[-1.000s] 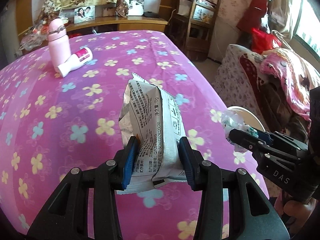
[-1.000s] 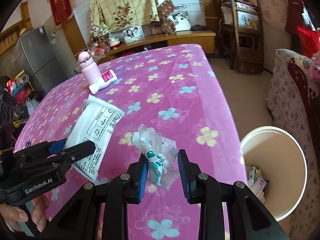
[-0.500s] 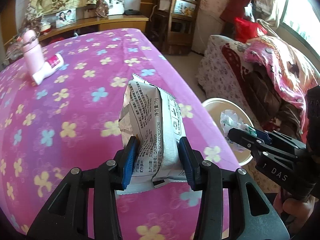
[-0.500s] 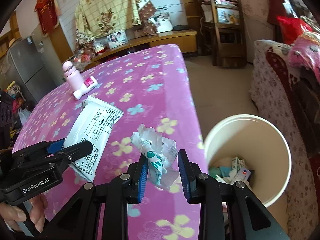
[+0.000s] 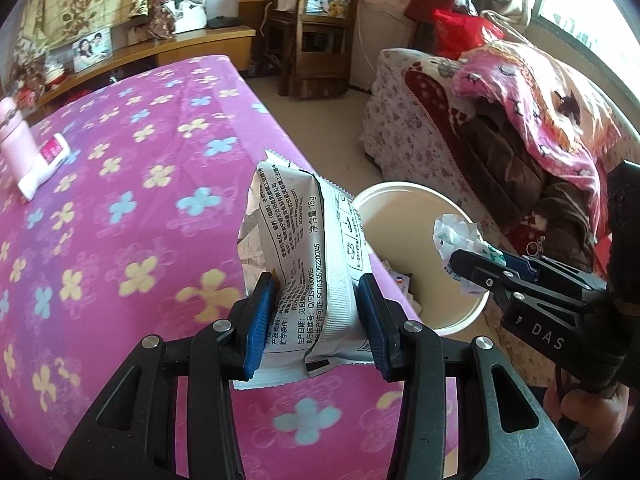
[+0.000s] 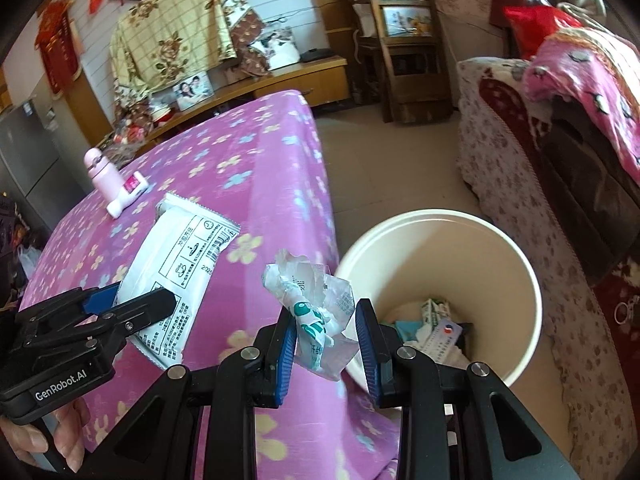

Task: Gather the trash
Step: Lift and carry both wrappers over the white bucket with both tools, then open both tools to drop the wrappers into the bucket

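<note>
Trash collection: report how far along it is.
Done: some packaging already lies in the cream round bin. In hand: the left gripper is shut on the white printed snack wrapper, and the right gripper is shut on the crumpled clear plastic wrapper near the bin's rim. Left: dropping both in. A pink bottle and a white tube remain on the pink floral tablecloth.

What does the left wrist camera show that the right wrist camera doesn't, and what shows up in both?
Only the left wrist view shows the window at upper right. Only the right wrist view shows the grey fridge and red wall hangings. Both show the left gripper shut on the white snack packet, the right gripper shut on the crumpled wrapper, the cream bin, the floral tablecloth and the pink bottle.
</note>
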Demonstrator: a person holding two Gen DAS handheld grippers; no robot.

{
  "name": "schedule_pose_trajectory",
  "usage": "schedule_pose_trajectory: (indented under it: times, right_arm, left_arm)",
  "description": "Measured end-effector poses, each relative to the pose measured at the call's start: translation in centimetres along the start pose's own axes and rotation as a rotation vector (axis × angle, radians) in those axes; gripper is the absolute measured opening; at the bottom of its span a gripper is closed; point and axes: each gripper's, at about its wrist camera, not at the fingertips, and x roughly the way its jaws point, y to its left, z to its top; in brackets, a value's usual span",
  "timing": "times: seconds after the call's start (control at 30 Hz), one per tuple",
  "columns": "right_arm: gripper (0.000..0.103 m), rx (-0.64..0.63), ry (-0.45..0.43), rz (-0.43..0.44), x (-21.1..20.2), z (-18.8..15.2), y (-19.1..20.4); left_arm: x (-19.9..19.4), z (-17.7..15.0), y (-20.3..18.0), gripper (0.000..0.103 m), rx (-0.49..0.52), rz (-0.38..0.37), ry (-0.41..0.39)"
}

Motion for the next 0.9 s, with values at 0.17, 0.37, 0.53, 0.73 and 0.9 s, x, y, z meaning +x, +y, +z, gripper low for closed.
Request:
schedule_pose_trajectory:
  times: [0.17, 0.37, 0.53, 0.73, 0.9]
  right_arm:
    - [0.028, 0.041, 0.004, -0.027, 0.3, 0.2, -2.2]
    - [0.028, 0.076, 0.017, -0.055, 1.0, 0.3, -4.7]
    - [0.028, 0.093, 0.028, -0.075, 1.6, 0.4, -6.1]
    - [0.028, 0.112, 0.030, -0.094, 2.0, 0.3, -7.3]
    - [0.028, 0.126, 0.043, -0.099, 2.6, 0.1, -7.9]
  left_arm:
    - [1.3, 0.5, -1.7, 0.041, 0.015, -0.016, 0.016]
    - [2.9, 1.3, -3.1, 0.041, 0.030, -0.028, 0.037]
    - [4.5, 1.7, -4.4, 0.041, 0.046, -0.031, 0.055]
    - [6.3, 1.9, -5.2, 0.041, 0.047, -0.032, 0.077]
    - [7.4, 2.1, -5.6, 0.041, 0.047, -0.034, 0.090]
